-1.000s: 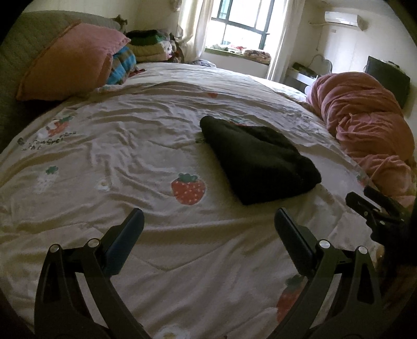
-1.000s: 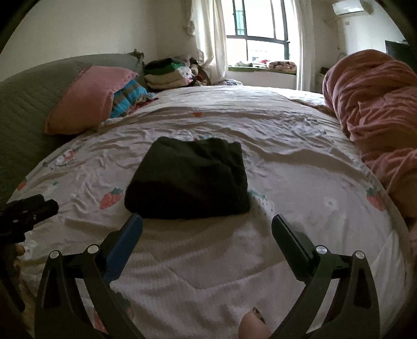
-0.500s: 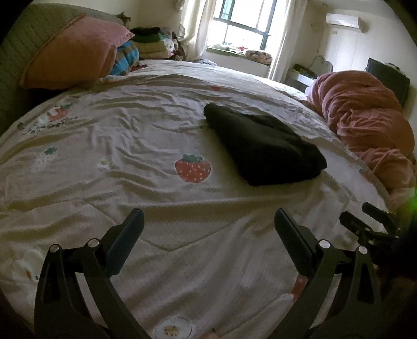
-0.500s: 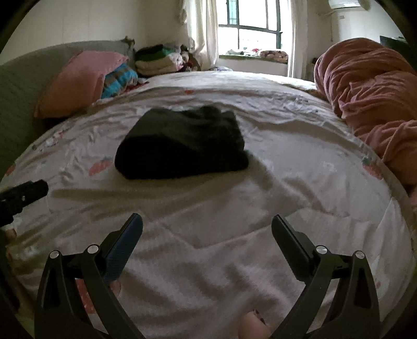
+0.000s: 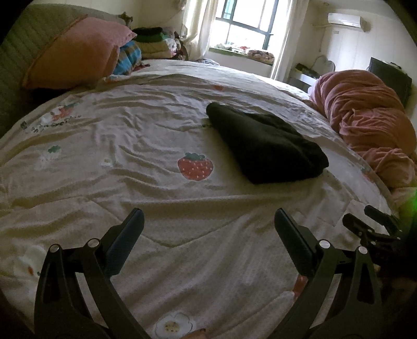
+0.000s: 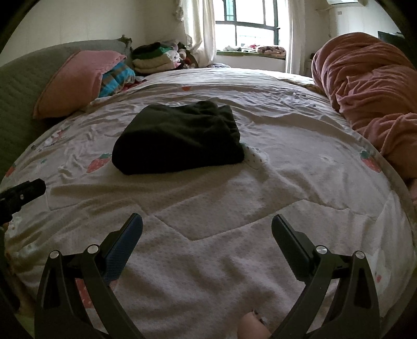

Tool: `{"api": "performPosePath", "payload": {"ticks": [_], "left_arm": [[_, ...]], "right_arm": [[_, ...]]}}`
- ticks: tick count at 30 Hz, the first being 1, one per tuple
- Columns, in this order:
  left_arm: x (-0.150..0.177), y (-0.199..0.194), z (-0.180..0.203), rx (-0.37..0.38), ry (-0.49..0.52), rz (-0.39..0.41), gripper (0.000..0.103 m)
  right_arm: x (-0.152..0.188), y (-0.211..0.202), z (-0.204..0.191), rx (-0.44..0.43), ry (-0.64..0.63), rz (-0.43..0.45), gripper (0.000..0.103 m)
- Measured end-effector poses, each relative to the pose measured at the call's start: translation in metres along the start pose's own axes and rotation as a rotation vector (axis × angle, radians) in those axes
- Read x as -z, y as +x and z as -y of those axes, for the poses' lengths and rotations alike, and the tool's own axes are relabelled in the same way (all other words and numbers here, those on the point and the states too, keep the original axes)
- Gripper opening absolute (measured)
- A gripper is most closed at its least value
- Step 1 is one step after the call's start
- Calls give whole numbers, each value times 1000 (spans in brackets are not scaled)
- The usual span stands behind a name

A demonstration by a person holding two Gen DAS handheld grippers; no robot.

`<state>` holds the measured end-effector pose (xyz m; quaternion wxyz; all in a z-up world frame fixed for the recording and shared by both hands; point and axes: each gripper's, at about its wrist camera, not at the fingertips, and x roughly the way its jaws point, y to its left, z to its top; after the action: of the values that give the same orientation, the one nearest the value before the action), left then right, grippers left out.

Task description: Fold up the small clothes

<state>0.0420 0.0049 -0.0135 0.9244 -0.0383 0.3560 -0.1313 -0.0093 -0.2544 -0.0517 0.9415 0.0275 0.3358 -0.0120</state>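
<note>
The left gripper (image 5: 207,221) hangs above the bedspread (image 5: 130,135) with its jaws spread wide and nothing between them. The right gripper (image 6: 207,225) is likewise wide apart and empty, low over the same bedspread.

The garment (image 5: 263,146), a dark folded bundle, lies flat on the bedspread ahead of both grippers and well clear of their fingertips. From the left gripper it sits ahead and to the right, just past a printed strawberry (image 5: 195,167). From the right gripper it sits ahead and slightly left (image 6: 179,138).

Farther ahead and to the left of both grippers, a pink pillow (image 6: 75,83) leans on the grey headboard (image 6: 23,86), with a stack of folded clothes (image 6: 156,58) beyond it near the window (image 6: 250,23). To the right of both lies a heaped pink blanket (image 6: 370,78).

In the left wrist view the right gripper's tips show at the right edge (image 5: 370,224); in the right wrist view one tip of the left gripper shows at the left edge (image 6: 23,191).
</note>
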Motion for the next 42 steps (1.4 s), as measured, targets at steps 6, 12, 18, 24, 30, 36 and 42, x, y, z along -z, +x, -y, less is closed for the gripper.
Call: {"api": "performPosePath", "payload": {"ticks": [6,12,18,24,30,36,42], "left_arm": [[0,0,0,-10,3,-3,94],[1,2,-1,-23,4,-15,94],[1,2,-1,-24,5,-18,94],[2,3,-2,-31,4,-20,94],[2,3,-3,-34,6,-21,94],[2,4,-3,-34,5,-21,94],[1,1,-8,-34,-1,-19,94]], "right_arm": [[0,-1,0,5,-6,5,98],[0,-1,-1,3,-8,6,98],[0,-1,-1,4,-8,5,98],[1,0,-1,3,-4,-2,98],[1,0,-1,3,-7,-5,98],[0,-1,-1,1,-8,-10,98],[-1,-1,0,1,-5,-8,98]]}}
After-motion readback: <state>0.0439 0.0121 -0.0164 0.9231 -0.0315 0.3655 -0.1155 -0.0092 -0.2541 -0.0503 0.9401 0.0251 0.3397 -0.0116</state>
